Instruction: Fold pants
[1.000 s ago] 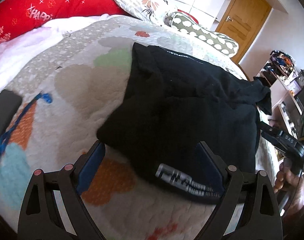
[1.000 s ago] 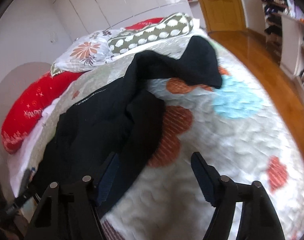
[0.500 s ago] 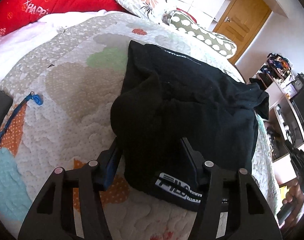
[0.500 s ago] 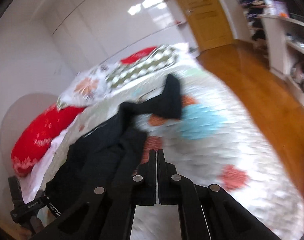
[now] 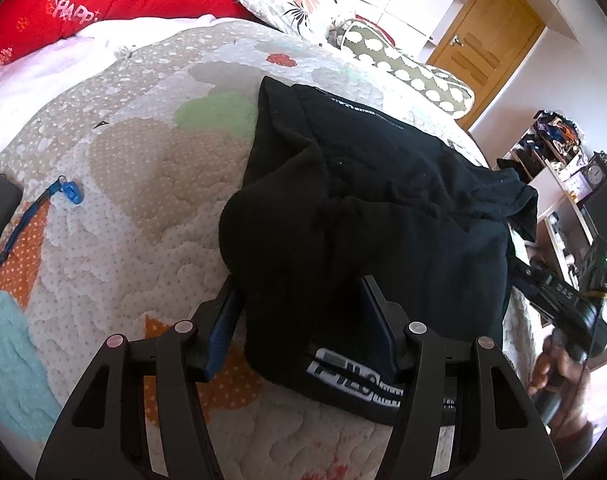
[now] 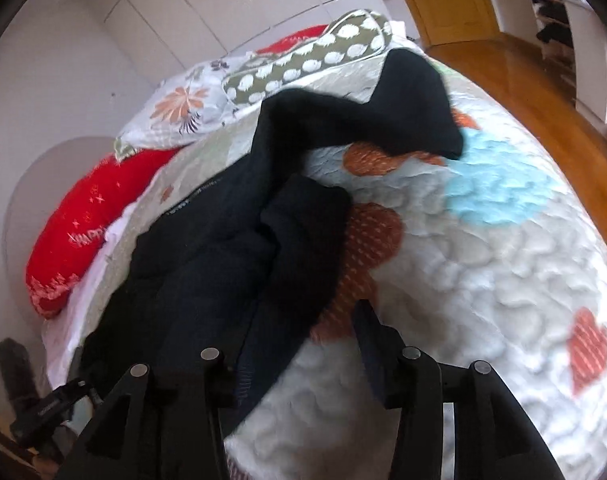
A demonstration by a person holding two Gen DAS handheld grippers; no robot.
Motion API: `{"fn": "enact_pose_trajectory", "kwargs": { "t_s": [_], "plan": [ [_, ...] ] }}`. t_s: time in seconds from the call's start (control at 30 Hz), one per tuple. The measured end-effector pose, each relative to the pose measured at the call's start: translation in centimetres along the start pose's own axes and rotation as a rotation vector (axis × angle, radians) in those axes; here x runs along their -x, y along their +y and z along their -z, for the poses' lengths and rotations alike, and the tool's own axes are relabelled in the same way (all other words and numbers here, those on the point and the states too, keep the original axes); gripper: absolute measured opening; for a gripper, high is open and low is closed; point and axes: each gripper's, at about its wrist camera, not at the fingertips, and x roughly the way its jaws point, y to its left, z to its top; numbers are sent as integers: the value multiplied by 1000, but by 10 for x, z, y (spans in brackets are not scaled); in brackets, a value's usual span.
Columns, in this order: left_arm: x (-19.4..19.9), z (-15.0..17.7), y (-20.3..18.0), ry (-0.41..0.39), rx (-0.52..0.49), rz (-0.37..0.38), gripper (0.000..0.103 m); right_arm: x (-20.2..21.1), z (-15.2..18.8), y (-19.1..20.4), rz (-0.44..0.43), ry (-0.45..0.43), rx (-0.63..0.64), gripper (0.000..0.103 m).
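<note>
Two grippers work a pair of black pants (image 5: 383,216) heaped across the middle of a bed whose patterned quilt (image 5: 143,184) fills most of both views. Largest of the open room is the bare quilt beside the pants on the side away from the red pillow (image 6: 83,224), toward the wooden floor (image 6: 523,80); a narrower strip of bare quilt lies between the pants and that pillow. Soft, limp and light by the look of them, the pants should sag and bunch wherever lifted, so the printed hem near the bed's edge and the far leg end (image 6: 415,104) look the surest places to take hold. Left gripper (image 5: 299,320) fingers are part-closed around a raised bulge of the cloth, though whether they pinch it cannot be told. Right gripper (image 6: 303,344) fingers stand apart, one lost against the dark cloth's edge, the other over bare quilt. Smallest, a blue cord (image 5: 31,220) lies on the quilt, well apart from the pants.
</note>
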Motion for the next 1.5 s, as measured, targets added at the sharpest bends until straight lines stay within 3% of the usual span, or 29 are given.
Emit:
{"fn": "enact_pose_trajectory", "kwargs": {
  "t_s": [0.07, 0.1, 0.13, 0.23, 0.33, 0.47, 0.57, 0.67, 0.8, 0.83, 0.87, 0.9, 1.03, 1.23, 1.33, 1.5],
  "plan": [
    [-5, -2, -2, 7, 9, 3, 64, -6, -5, 0, -20, -18, -23, 40],
    [-7, -3, -3, 6, 12, 5, 65, -12, -7, -1, -37, -7, -34, 20],
    [-8, -4, -4, 2, 12, 3, 65, -14, -10, -1, -52, 3, -46, 6],
    [-6, -4, -6, 7, 10, 6, 65, 12, -8, -3, -110, -54, -70, 5],
    [-1, -5, -2, 4, 22, 22, 65, 65, -1, -6, -104, -148, -46, 4],
    [2, -1, 4, 5, 40, 33, 65, 138, 16, -35, 15, -260, -80, 4],
    [2, 4, 4, 2, 40, 32, 66, 155, 32, -63, 125, -241, -116, 4],
    [0, 5, 2, -7, 48, 29, 72, 138, 45, -78, 139, -167, -155, 5],
    [-1, 2, 0, -3, 84, 48, 73, 119, 63, -90, 131, -92, -207, 9],
    [-2, 1, -1, -4, 79, 44, 67, 118, 66, -92, 130, -90, -218, 11],
    [-3, 1, -2, -9, 67, 26, 54, 116, 67, -94, 127, -88, -225, 11],
    [-4, 1, -3, -10, 49, -4, 23, 116, 68, -94, 120, -94, -220, 11],
    [2, 0, 2, -12, 53, 28, 16, 121, 65, -83, 75, -128, -210, 9],
    [48, -4, 16, -73, 17, -24, 15, 137, 66, -43, 25, -126, -119, 7],
    [70, 9, 38, -76, 17, -53, 15, 143, 81, -20, 9, -82, -62, 7],
    [67, 35, 58, -39, -8, -106, 17, 132, 114, -11, 30, 40, -39, 7]
  ]
}}
